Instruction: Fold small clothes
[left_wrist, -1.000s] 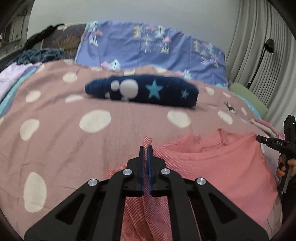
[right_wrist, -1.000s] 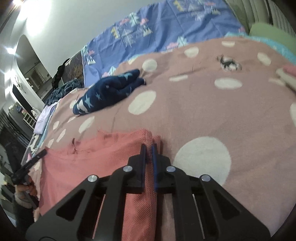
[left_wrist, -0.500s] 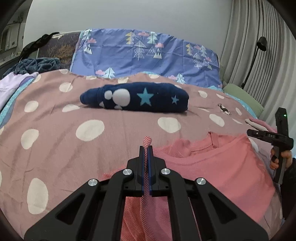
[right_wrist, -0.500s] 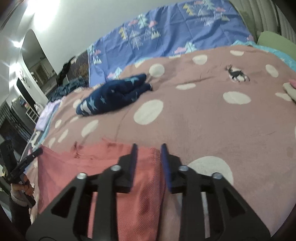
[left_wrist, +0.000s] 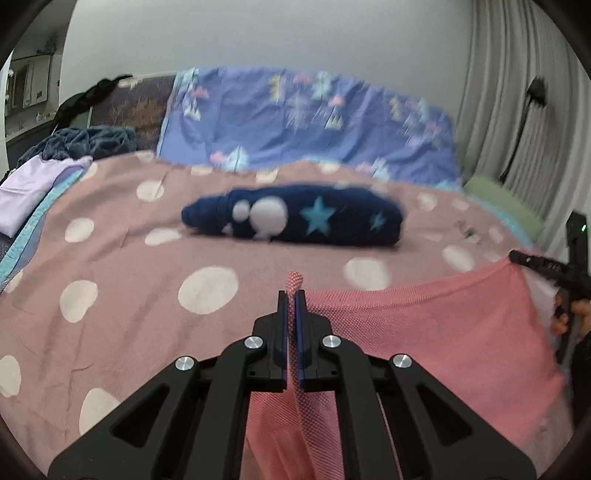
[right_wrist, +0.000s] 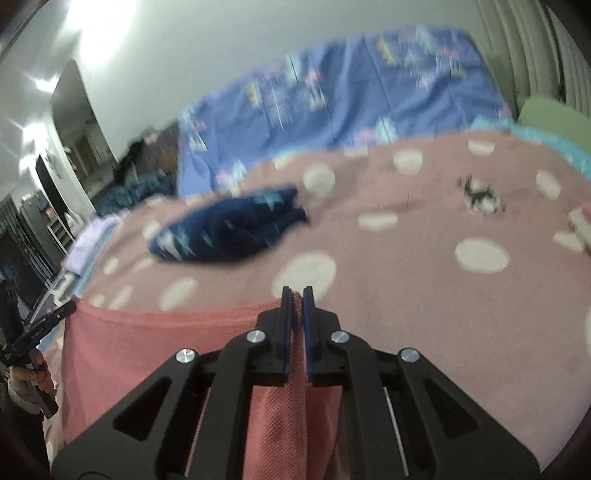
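Observation:
A pink knit shirt (left_wrist: 424, 332) is stretched between both grippers above the polka-dot bed cover (left_wrist: 129, 288). My left gripper (left_wrist: 291, 295) is shut on one corner of it; a tuft of pink fabric pokes out past the tips. My right gripper (right_wrist: 296, 295) is shut on the other corner of the pink shirt (right_wrist: 155, 350). The right gripper also shows at the right edge of the left wrist view (left_wrist: 517, 256), the left gripper at the left edge of the right wrist view (right_wrist: 70, 308). Both views are motion-blurred.
A folded navy garment with stars (left_wrist: 295, 221) lies further up the bed. Blue patterned bedding (left_wrist: 306, 118) sits behind it. A lilac cloth (left_wrist: 33, 184) and dark clothes lie at the left edge. A green pillow (left_wrist: 502, 203) and curtains are on the right.
The right gripper opened half a second ago and has shut again on the shirt's corner. The shirt's near edge is now lifted and pulled taut between both grippers; the neckline is no longer visible.

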